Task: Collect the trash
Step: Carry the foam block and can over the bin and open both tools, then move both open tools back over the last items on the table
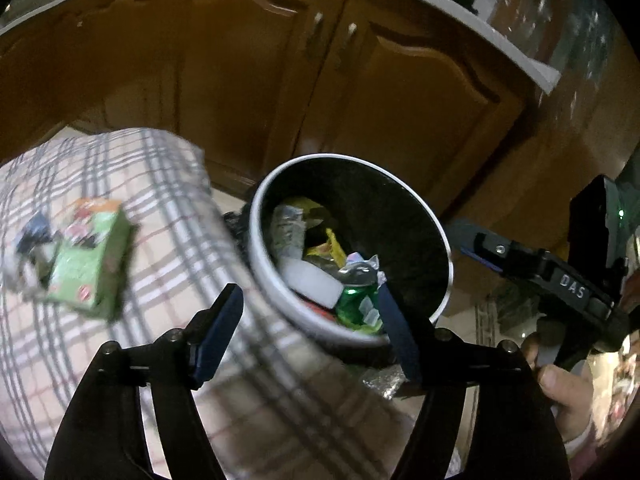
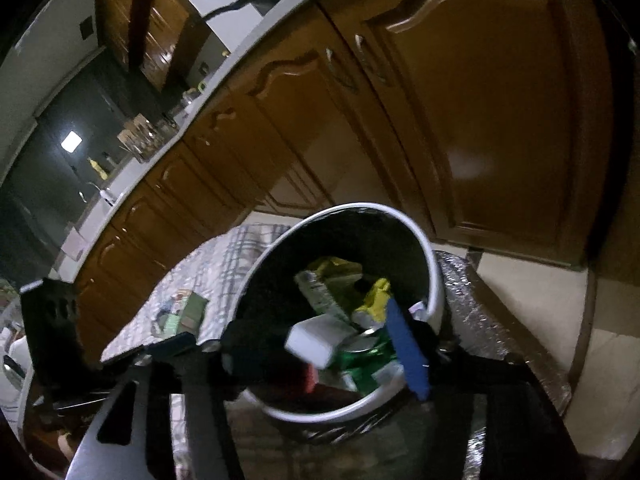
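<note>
In the left wrist view, your left gripper point(image 1: 308, 322) hangs wide open and empty at lower centre. The green carton point(image 1: 90, 262) lies at left on the checked cloth point(image 1: 168, 184); it looks light and crushable, so pinch its flat sides. The bin point(image 1: 352, 248) sits centre.

In the right wrist view, your right gripper point(image 2: 294, 354) is spread over the bin point(image 2: 434, 280), holding nothing.

The cabinet doors point(image 1: 404, 92) were finished in glossy varnished wood. The desk point(image 1: 132, 184) was covered in woven checked cloth. The bin point(image 1: 262, 264) was seen with a smooth white rim (black matt inside), a shiny green can point(image 1: 356, 304) within.
</note>
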Tool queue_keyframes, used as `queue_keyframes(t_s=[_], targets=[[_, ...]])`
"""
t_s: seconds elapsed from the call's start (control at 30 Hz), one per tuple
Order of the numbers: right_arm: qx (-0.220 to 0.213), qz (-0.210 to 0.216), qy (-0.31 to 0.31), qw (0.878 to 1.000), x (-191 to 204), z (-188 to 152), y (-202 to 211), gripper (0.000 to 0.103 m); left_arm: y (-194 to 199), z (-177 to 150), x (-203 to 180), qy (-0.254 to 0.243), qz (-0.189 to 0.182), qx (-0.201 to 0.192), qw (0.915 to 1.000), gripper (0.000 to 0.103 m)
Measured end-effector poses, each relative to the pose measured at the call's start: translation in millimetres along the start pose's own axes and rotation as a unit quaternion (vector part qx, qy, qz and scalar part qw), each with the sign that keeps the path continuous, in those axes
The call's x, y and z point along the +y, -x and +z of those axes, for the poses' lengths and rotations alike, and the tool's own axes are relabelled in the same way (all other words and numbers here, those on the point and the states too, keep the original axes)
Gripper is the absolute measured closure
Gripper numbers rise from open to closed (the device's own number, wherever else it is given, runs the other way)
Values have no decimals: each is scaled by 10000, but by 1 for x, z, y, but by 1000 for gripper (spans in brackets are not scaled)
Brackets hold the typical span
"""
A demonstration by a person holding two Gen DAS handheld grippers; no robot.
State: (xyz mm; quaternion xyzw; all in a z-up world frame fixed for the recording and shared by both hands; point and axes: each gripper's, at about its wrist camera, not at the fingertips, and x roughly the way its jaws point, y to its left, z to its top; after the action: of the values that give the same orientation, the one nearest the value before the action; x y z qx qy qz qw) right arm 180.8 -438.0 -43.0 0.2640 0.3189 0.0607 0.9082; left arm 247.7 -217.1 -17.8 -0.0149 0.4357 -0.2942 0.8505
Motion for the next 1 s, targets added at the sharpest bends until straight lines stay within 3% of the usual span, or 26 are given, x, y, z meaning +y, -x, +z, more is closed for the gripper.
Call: queue_keyframes(t_s=[0.37, 0.67, 1.0], targets=[[51, 368, 383, 9986, 58, -37, 1, 22, 59, -48, 72, 907, 358, -418, 9944, 31], [372, 686, 637, 9949, 103, -62, -19, 21, 91, -77, 127, 1463, 633, -548, 9857, 31], [607, 738, 768, 9925, 127, -76, -37, 21, 106, -94, 159, 1670, 798, -593, 9809, 31]])
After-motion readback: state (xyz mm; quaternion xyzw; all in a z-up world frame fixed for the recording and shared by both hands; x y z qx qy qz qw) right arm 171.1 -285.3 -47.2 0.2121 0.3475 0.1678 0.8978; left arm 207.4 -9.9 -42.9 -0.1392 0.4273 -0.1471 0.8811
